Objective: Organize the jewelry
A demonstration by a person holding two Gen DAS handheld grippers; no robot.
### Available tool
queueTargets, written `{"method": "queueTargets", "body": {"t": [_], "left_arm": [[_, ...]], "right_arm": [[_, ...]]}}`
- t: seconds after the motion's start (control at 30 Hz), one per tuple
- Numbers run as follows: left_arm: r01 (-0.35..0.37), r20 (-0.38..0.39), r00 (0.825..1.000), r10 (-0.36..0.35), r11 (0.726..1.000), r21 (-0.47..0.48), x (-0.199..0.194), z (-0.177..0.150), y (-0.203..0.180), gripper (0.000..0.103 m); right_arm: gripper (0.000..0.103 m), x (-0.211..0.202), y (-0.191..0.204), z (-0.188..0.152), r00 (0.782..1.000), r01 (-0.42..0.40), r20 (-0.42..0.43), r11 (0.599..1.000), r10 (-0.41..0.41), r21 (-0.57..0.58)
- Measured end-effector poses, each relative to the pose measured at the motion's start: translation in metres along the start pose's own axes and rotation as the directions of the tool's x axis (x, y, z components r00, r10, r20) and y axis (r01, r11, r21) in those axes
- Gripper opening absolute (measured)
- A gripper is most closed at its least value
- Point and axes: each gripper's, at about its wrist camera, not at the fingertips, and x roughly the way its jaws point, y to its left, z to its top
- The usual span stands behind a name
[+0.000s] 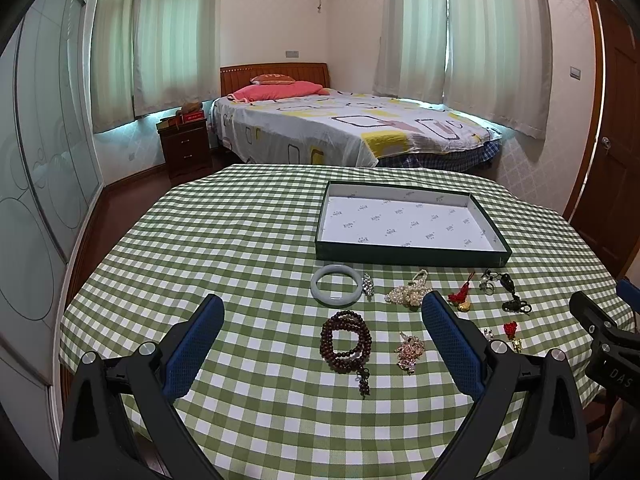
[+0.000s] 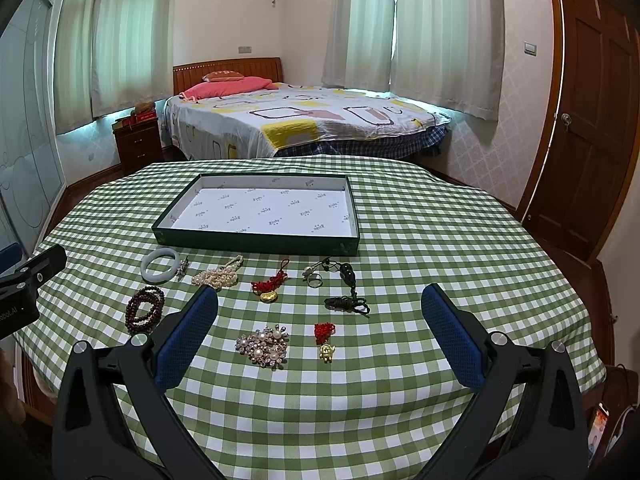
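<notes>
A dark green shallow tray (image 1: 404, 258) (image 2: 256, 242) with a white lining stands empty on the checked table. In front of it lie a pale jade bangle (image 1: 337, 289) (image 2: 160, 265), a pearl strand (image 1: 408, 294) (image 2: 216, 278), a dark wooden bead bracelet (image 1: 346, 340) (image 2: 144, 309), a sparkly brooch (image 1: 409, 350) (image 2: 264, 345), two red-corded gold charms (image 2: 269, 285) (image 2: 325, 340) and a black-corded pendant (image 2: 348, 288). My left gripper (image 1: 324, 316) is open above the bead bracelet. My right gripper (image 2: 320, 308) is open above the brooch and charms. Both are empty.
The round table (image 1: 240, 240) has a green checked cloth and drops off at its near edge. A bed (image 1: 340, 128), a nightstand (image 1: 186, 148) and curtains stand behind it. A wooden door (image 2: 588, 120) is at the right.
</notes>
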Motion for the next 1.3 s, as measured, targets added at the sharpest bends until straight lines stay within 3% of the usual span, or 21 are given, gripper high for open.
{"method": "queueTargets", "body": {"t": [1.3], "left_arm": [[-0.002,-0.013,1.000,0.002,1.000,-0.003,0.0019,-0.0048,0.0006,0.096]], "right_arm": [[0.099,0.0003,0.0025,-0.0011,1.000,-0.003,0.001,1.000,0.003,-0.001]]}}
